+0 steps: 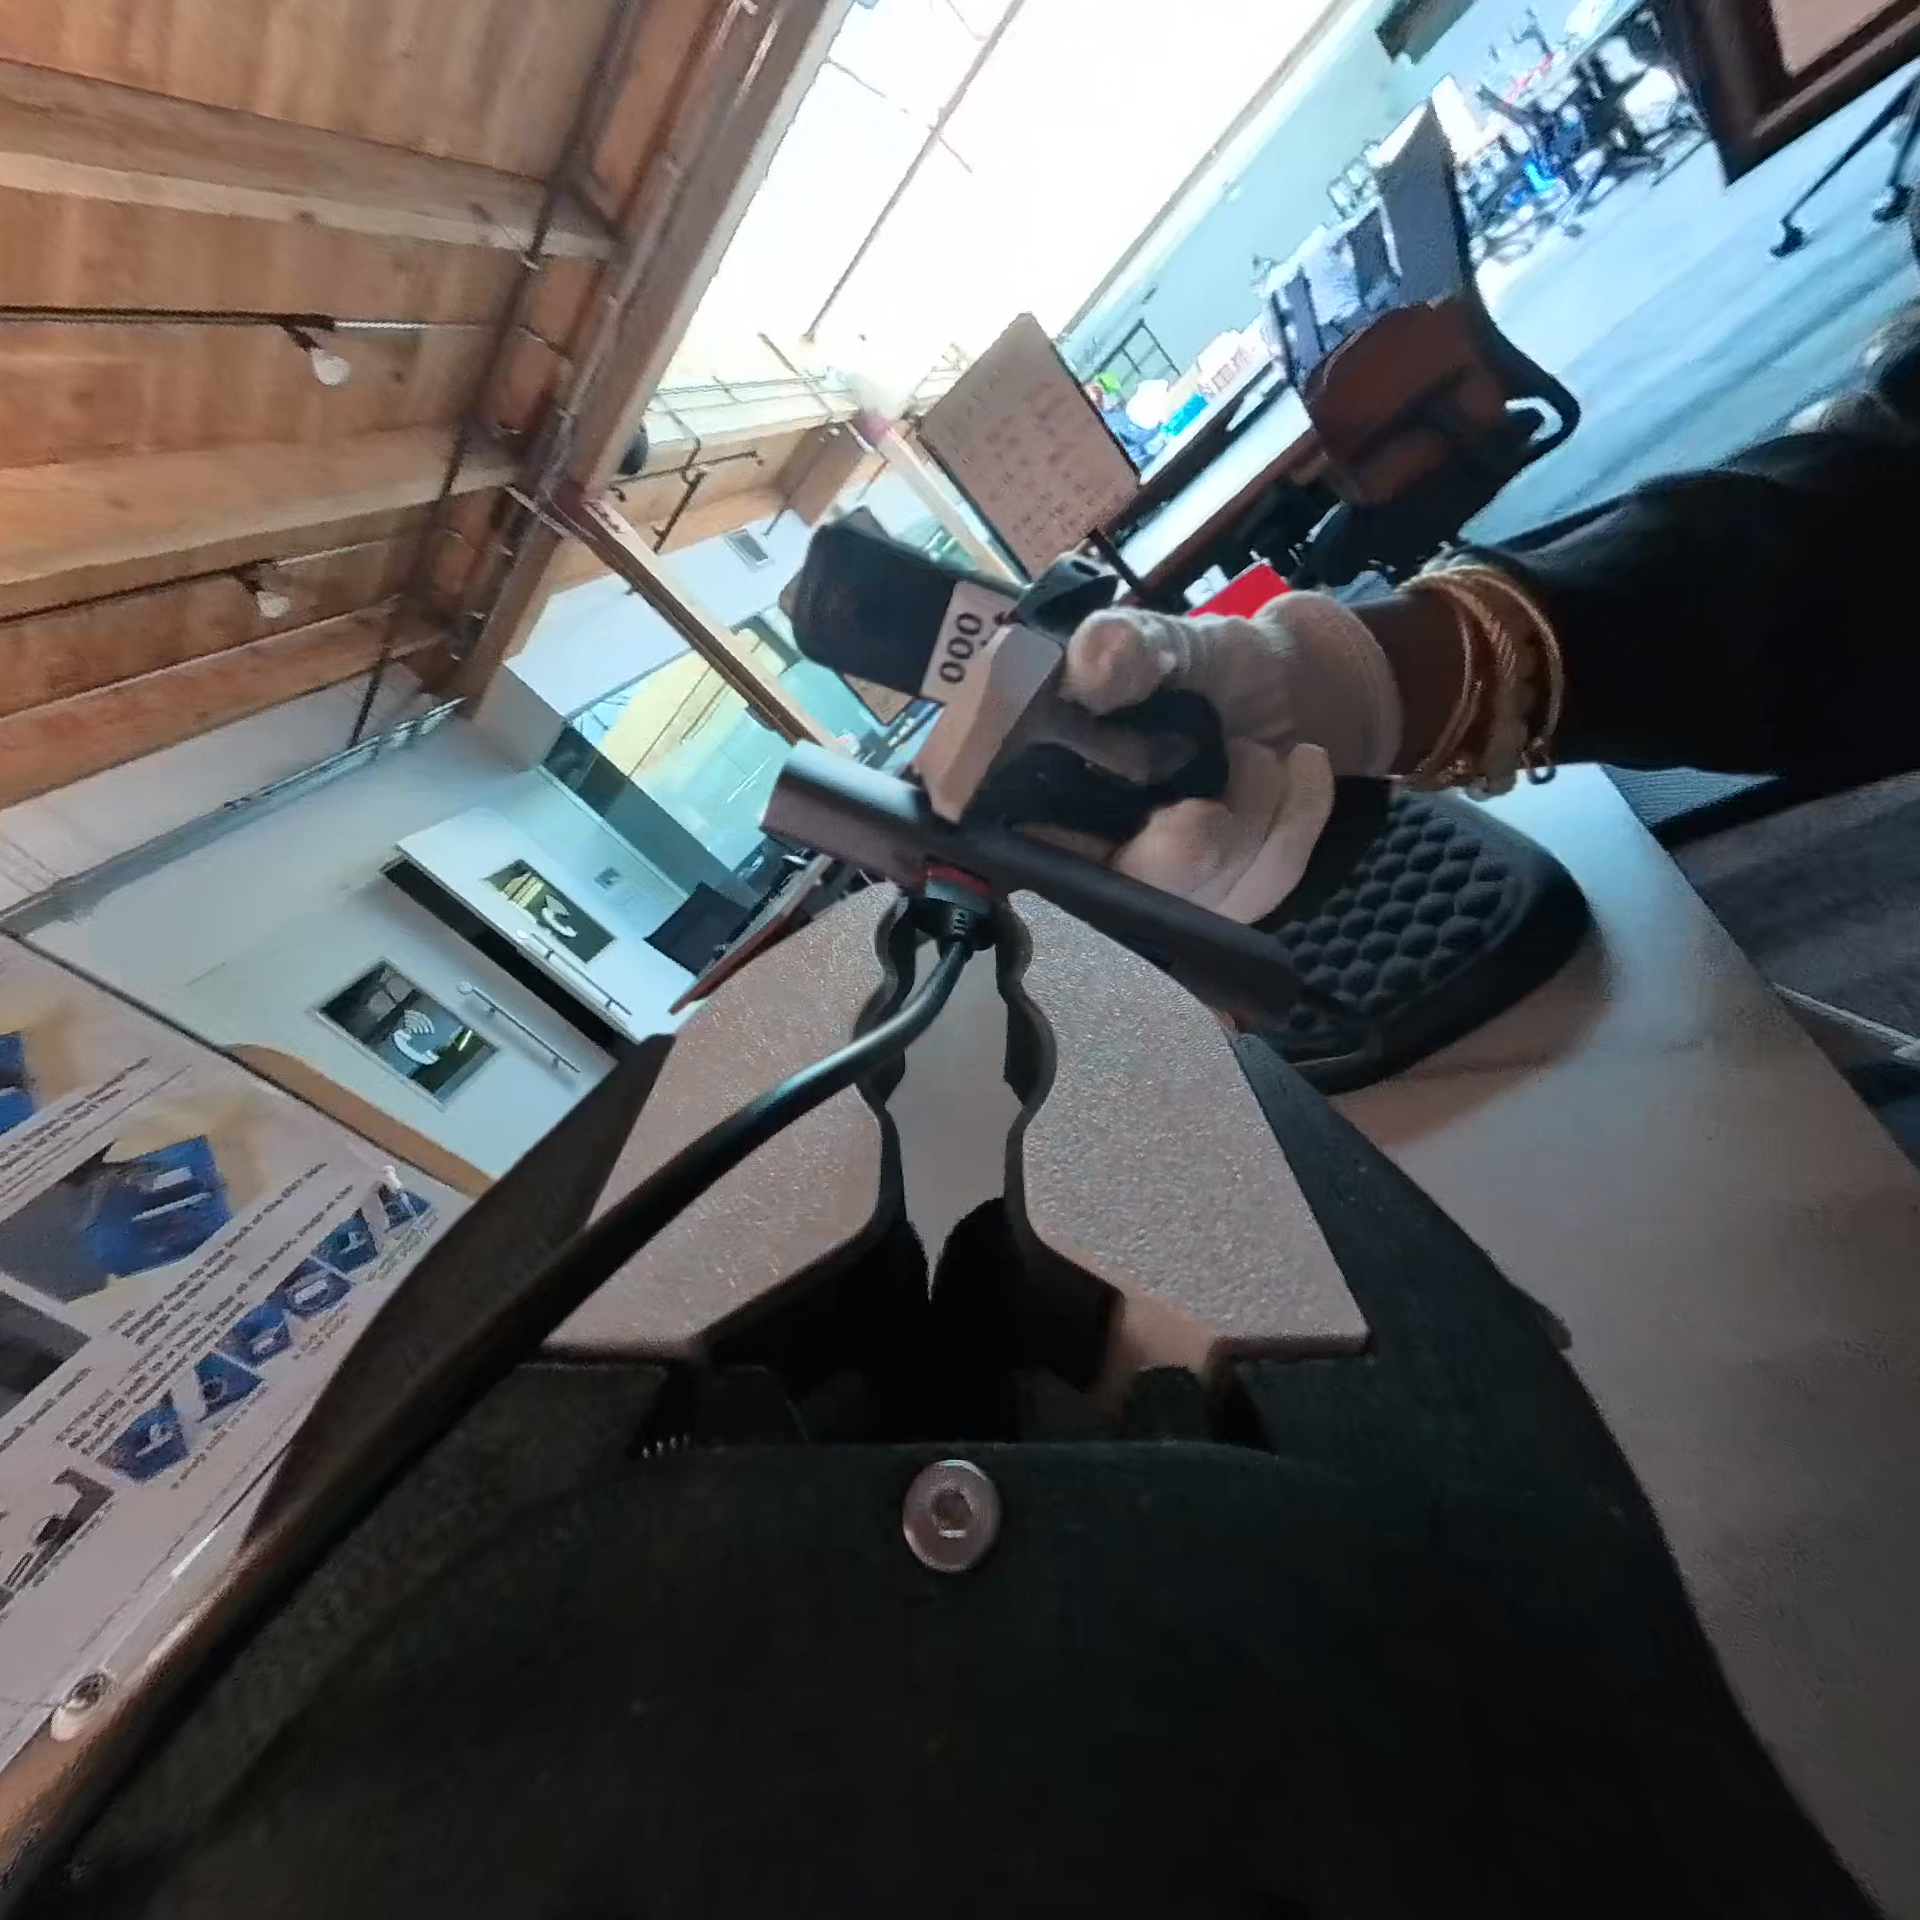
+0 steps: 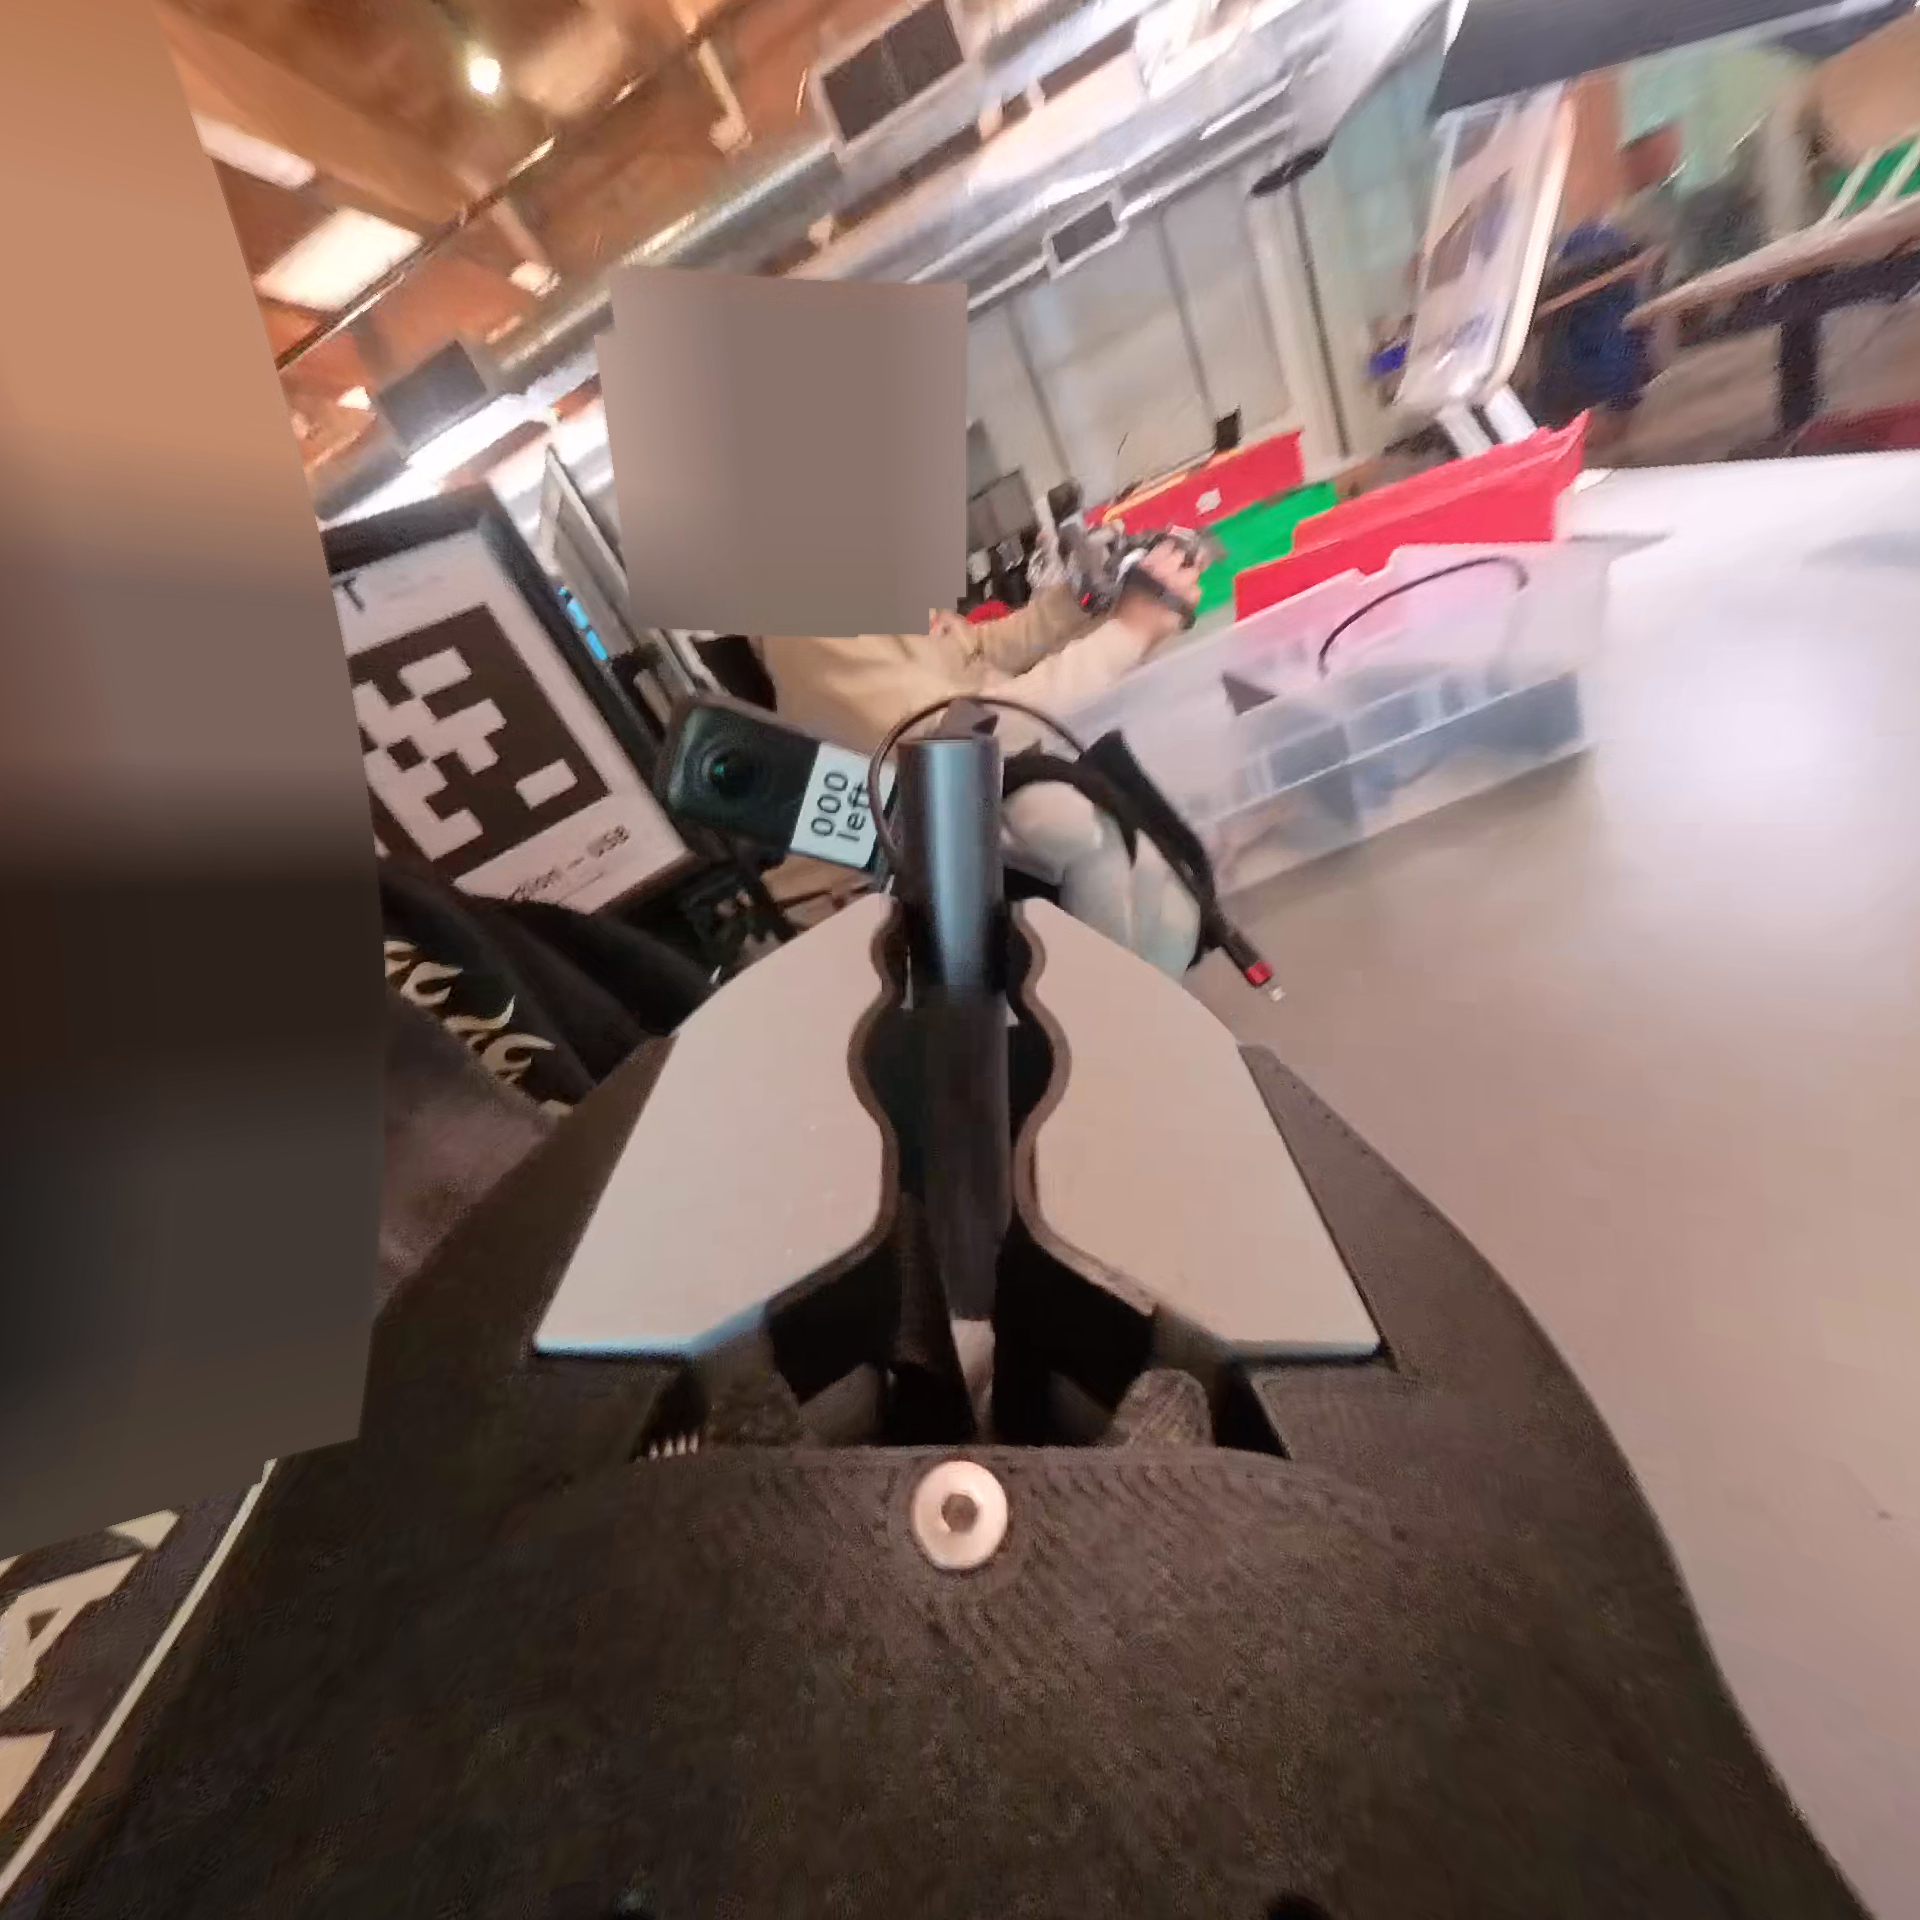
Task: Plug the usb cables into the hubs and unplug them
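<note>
Left gripper (image 1: 951,930) fingertips pinch USB plug (image 1: 951,896), seated crosswise in hub (image 1: 1023,878). Right gripper (image 2: 951,940) clamps hub (image 2: 951,862); long axis points straight ahead.

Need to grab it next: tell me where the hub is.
The dark hub is lifted off the table, clamped in the right gripper; in the left wrist view its plugged cable meets the left gripper.

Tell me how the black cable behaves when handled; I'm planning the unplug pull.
The black cable looks floppy: it sags in a curve below its plug, so gripping it probably won't steer the plug. The plug looks short and stiff at the hub, likely the better grip. The left gripper's fingers already flank it.
</note>
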Tool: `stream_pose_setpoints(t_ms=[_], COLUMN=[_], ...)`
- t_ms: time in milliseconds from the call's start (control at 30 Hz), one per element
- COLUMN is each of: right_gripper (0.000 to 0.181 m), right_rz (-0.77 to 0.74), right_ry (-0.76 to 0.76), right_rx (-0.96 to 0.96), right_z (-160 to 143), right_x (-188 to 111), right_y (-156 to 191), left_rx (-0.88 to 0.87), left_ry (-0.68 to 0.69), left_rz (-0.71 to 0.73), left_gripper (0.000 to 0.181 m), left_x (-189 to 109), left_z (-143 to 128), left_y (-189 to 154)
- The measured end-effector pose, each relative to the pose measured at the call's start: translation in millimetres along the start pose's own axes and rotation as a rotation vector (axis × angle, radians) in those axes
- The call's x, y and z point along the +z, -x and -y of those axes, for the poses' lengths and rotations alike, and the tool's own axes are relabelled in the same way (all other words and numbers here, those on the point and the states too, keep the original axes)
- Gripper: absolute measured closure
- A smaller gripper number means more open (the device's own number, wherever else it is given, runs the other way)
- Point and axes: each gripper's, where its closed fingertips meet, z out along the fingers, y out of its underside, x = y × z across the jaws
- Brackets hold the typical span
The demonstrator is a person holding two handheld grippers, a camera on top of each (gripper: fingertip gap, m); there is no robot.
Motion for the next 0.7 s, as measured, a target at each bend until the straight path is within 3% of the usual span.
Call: stream_pose_setpoints(t_ms=[267,400,600,700], right_gripper=[0.164,0.164,0.165,0.165], right_rz=[0.041,-0.020,-0.034,-0.046], right_ry=[0.029,0.037,0.014,-0.026], right_rx=[0.059,0.048,0.005,0.007], right_z=[-10,-13,-4,9], right_x=[3,4,2,-7], right_y=[-2,-11,-6,-3], left_rx=[-0.040,-0.052,-0.156,-0.221], left_ry=[0.043,0.109,0.035,0.039], left_rz=[-0.065,-0.069,-0.039,-0.022], left_gripper=[0.167,0.167,0.166,0.156], left_x=[0,-2,4,3], left_z=[-7,-19,-12,-16], left_y=[-7,-6,0,6])
